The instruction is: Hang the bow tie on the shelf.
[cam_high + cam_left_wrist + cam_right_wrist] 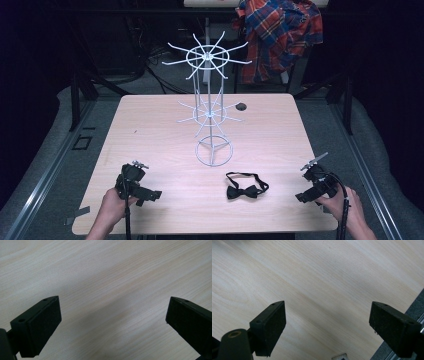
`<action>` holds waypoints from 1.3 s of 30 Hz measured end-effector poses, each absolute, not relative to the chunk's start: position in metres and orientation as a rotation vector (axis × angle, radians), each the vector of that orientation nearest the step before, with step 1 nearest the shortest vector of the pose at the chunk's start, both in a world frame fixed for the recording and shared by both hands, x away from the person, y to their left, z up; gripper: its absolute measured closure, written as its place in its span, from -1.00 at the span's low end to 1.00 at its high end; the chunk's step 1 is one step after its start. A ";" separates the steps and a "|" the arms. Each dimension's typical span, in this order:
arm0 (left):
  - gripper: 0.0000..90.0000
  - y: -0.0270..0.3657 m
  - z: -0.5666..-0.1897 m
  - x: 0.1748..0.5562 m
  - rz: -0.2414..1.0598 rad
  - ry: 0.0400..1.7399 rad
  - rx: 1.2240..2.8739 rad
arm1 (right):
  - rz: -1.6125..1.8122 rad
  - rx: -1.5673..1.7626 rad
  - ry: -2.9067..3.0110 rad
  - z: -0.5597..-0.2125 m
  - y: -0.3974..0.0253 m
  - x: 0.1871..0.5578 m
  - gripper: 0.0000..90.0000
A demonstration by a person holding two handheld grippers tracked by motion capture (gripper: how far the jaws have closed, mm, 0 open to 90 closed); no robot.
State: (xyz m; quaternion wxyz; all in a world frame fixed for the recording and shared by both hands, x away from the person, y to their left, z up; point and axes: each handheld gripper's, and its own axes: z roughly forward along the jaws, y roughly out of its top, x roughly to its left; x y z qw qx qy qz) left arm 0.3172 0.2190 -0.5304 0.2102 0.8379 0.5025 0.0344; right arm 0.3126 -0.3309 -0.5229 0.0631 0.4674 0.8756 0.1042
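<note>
While jaws gape, right gripper (327, 327) overlooks table (317, 282) edge.

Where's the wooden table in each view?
High view: the table takes the centre, carrying the wire rack and black bow tie.
Left gripper view: bare tabletop behind the open left tool.
Right gripper view: tabletop behind the open right tool, with its edge at lower right.
Shared landmark: the pale wood grain.

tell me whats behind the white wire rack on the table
Behind the white wire rack, a small dark round spot sits on the table; beyond the far edge hangs a plaid shirt. The dark background hides anything else.
</note>
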 end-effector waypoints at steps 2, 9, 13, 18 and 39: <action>-1.00 0.219 -0.530 0.317 0.098 1.401 2.325 | 0.308 1.402 2.654 -0.523 -0.330 0.313 -0.69; -1.00 0.221 -0.529 0.316 0.105 1.398 2.325 | 0.338 1.381 2.657 -0.519 -0.326 0.311 -0.69; -1.00 0.220 -0.529 0.316 0.099 1.391 2.332 | 0.337 1.373 2.650 -0.517 -0.323 0.310 -0.73; -1.00 0.220 -0.529 0.316 0.097 1.389 2.332 | 0.377 1.374 2.677 -0.519 -0.320 0.311 -0.83; -1.00 0.219 -0.530 0.317 0.093 1.382 2.342 | 0.482 1.212 2.684 -0.510 -0.286 0.312 -0.69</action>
